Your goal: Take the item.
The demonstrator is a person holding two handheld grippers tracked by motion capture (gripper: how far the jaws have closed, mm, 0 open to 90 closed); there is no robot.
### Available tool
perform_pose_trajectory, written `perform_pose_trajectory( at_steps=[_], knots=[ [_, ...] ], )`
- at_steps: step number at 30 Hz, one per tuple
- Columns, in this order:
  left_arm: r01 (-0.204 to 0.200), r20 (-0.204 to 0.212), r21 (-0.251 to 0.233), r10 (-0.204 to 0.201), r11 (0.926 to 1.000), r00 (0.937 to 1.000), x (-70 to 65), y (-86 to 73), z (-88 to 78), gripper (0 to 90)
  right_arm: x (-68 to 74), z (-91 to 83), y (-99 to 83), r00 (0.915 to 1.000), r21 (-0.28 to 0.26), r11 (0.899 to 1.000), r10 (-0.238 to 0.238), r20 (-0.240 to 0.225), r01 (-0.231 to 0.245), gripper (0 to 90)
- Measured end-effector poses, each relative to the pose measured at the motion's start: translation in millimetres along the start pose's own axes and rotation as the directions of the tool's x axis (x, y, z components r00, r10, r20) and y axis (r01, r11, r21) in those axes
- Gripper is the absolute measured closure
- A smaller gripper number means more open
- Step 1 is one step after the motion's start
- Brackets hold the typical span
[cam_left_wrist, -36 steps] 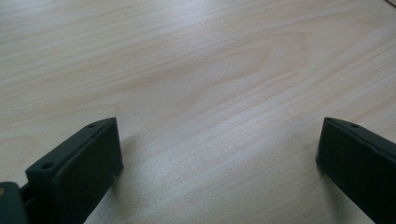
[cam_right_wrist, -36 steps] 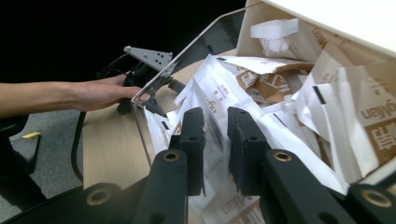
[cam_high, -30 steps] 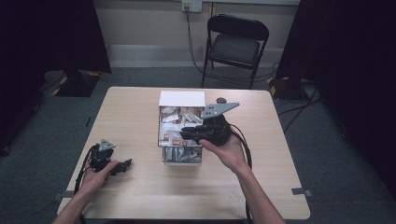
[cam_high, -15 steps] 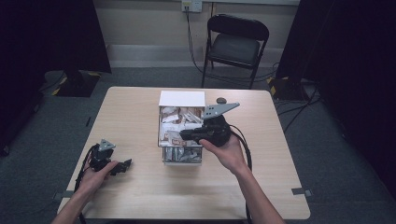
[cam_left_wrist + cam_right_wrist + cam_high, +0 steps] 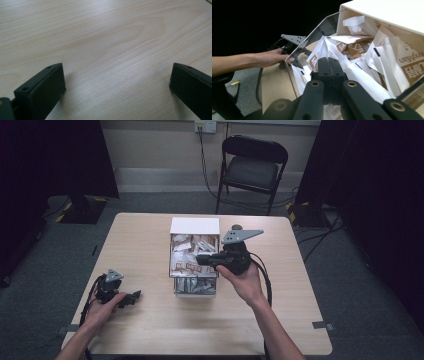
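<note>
Right gripper (image 5: 204, 259): your hand holds it level over the clear box (image 5: 194, 289) of packets (image 5: 186, 265).
Left gripper (image 5: 134, 296): rests low on the table (image 5: 150, 330), well apart.

1. We see a clear-walled box (image 5: 195, 287) with a white back panel, standing upright mid-table.
2. It is heaped with white and brown paper sachets (image 5: 362, 60), lying crumpled at all angles.
3. One sachet (image 5: 318, 58) lies just ahead of our shut right gripper (image 5: 331, 65).
</note>
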State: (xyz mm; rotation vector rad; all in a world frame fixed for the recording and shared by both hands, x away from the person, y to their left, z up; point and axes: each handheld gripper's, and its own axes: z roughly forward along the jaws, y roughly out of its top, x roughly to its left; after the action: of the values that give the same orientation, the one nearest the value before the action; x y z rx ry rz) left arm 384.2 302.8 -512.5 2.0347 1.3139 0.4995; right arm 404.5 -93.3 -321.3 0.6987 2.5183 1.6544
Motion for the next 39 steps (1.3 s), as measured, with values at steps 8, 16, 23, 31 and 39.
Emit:
perform_pose_trajectory(
  at_steps=[8, 16, 23, 31, 39],
  knots=[
    [-0.002, 0.000, 0.002, 0.002, 1.0000, 1.0000, 0.1, 0.0, -0.1, 0.0, 4.4, -3.9, 3.5, 0.9997, -0.028, 0.999, -0.021, 0.010, 0.021, 90.0],
    [0.007, -0.006, -0.001, -0.007, 1.0000, 1.0000, 0.3, 0.4, 0.4, 0.0, 4.3, -11.2, 6.1, 0.9999, -0.060, 0.998, -0.010, 0.008, 0.010, 90.0],
    [0.007, -0.006, -0.001, -0.007, 1.0000, 1.0000, 0.3, 0.4, 0.5, 0.0, 5.6, -19.0, 8.6, 0.9998, -0.083, 0.996, -0.014, 0.015, 0.015, 90.0],
    [0.007, -0.006, -0.001, -0.007, 1.0000, 1.0000, 0.3, 0.4, 0.5, 0.0, 6.2, -26.2, 10.7, 0.9997, -0.099, 0.995, -0.017, 0.018, 0.019, 90.0],
    [0.007, -0.006, -0.001, -0.007, 1.0000, 1.0000, 0.3, 0.4, 0.5, 0.0, 8.9, -40.2, 14.3, 0.9988, -0.105, 0.994, -0.031, 0.039, 0.035, 90.0]
  ],
)
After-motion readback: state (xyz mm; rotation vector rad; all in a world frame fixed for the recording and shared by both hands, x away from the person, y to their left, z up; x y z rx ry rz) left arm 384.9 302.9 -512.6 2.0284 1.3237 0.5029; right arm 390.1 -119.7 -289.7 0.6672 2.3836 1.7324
